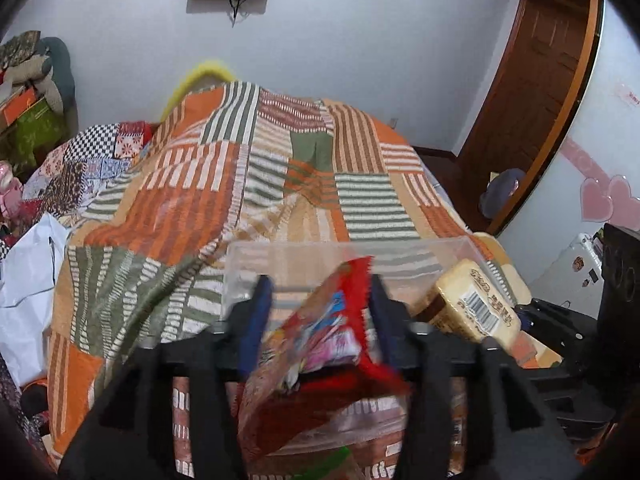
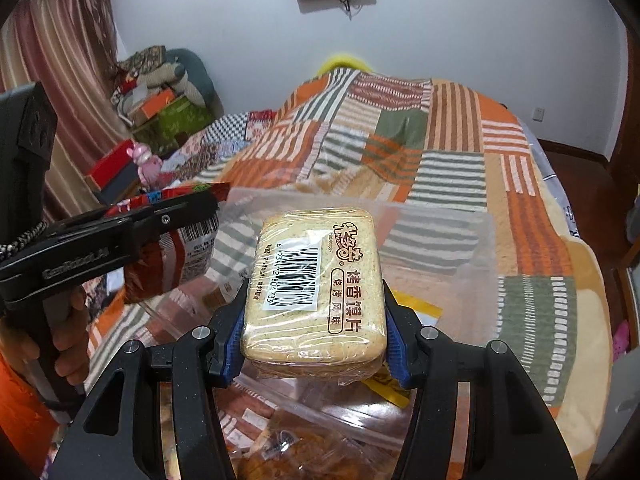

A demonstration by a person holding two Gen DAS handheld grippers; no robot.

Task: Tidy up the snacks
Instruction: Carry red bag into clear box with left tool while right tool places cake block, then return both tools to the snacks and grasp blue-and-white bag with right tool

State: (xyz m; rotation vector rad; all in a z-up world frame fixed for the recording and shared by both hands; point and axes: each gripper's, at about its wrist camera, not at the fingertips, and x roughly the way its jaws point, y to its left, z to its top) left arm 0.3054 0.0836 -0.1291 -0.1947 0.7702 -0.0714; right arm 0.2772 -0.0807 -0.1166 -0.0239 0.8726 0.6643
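My left gripper (image 1: pixel 318 300) is shut on a red snack packet (image 1: pixel 320 344), held above a clear plastic box (image 1: pixel 280 256) on the bed. My right gripper (image 2: pixel 314 308) is shut on a beige wrapped pack of baked bun slices (image 2: pixel 316 284) with a barcode, over the same clear box (image 2: pixel 440 236). The beige pack also shows in the left wrist view (image 1: pixel 476 304), to the right of the red packet. In the right wrist view the left gripper (image 2: pixel 192 208) with the red packet (image 2: pixel 172 256) is at the left.
The bed carries an orange, green and white striped patchwork blanket (image 1: pixel 240 184). More snack packets (image 2: pixel 304 448) lie below the right gripper. A white bag (image 1: pixel 28 280) lies at the left. Boxes and clutter (image 2: pixel 160 112) stand by the curtain. A wooden door (image 1: pixel 532 80) is at the right.
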